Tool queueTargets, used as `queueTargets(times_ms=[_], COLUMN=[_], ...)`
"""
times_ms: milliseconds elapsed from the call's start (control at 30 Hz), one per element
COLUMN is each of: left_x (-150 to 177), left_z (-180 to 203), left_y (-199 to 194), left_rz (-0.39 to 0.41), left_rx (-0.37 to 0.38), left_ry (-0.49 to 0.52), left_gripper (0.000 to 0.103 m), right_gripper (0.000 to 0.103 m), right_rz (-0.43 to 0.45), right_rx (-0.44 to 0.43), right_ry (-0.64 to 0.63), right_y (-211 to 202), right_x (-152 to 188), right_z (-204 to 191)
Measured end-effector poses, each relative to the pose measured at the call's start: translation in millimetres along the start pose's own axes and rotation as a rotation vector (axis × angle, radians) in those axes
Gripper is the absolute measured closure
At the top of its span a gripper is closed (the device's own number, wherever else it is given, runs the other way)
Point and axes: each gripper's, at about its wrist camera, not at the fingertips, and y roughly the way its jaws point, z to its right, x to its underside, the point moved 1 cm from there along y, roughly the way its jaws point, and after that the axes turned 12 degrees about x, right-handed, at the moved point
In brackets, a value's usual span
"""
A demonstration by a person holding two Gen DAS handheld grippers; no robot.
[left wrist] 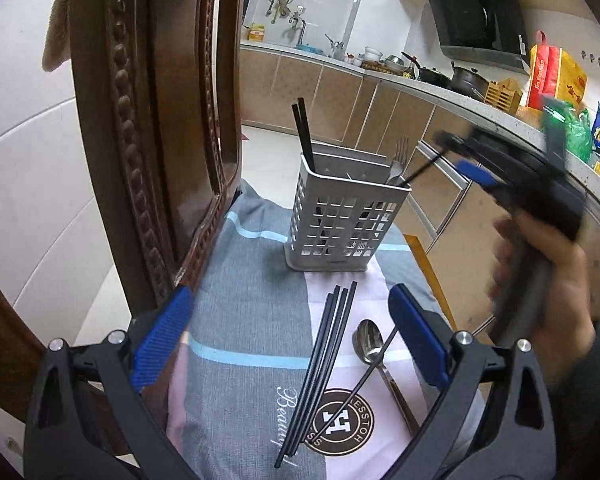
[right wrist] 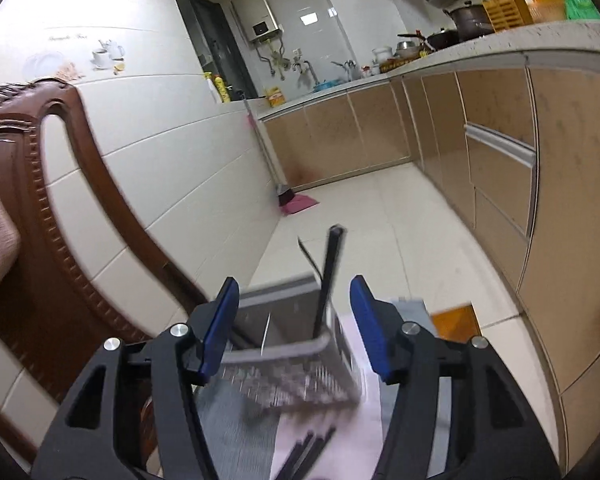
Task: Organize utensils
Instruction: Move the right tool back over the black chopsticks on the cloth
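Jaws of the left gripper [left wrist: 290, 340] stand wide and empty over loose chopsticks [left wrist: 320, 364] and a spoon [left wrist: 370, 346] on the chair cushion [left wrist: 240, 320]. The right gripper [right wrist: 292, 328] is parted about halfway, gripping nothing, above the grey utensil holder [left wrist: 342, 220] near the cushion's far edge; one chopstick [left wrist: 424, 168] slants into the holder's right side. To finish well, I judge the stick should drop fully in before the gripper goes for another. Printing on the cushion reads "Beauty" and, partly, "ESSTOH".

Grey caddy [left wrist: 342, 220], blk chopsticks [left wrist: 324, 356], blue pads [left wrist: 162, 338]
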Motion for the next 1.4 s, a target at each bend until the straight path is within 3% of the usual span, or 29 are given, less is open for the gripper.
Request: queueTargets(times_ms=[133,267,433,667,867,1400], left_x=[3,8,19,32,37,33], left_z=[5,14,26,35,22,22], left_y=[2,6,7,3,18,13], left_rz=[-0.01,-0.02,-0.045,-0.03,-0.073,-0.063], left_rx=[0.009,0.001,0.026,0.018,-0.003,0.017], left_ry=[0.008,0.042,0.054,0.055,0.019,0.018], left_gripper=[0.006,0.006,0.006,0.006,0.006,0.006], right_gripper=[0.042,0.023,0.023,0.023,0.023,0.023], right_rz=[-0.065,-0.08,-0.185,-0.248,-0.248,-0.288], right_rx=[-0.011,0.025,0.096,0.073,0.086,0.128], right_ry=[-0.001,0.098,0.124,0.105,0.101,0.067], right_y=[-43,-89,-108,-105,-107,-91], right_x=[33,82,117,126,127,132], right_z=[28,71,94,97,103,91])
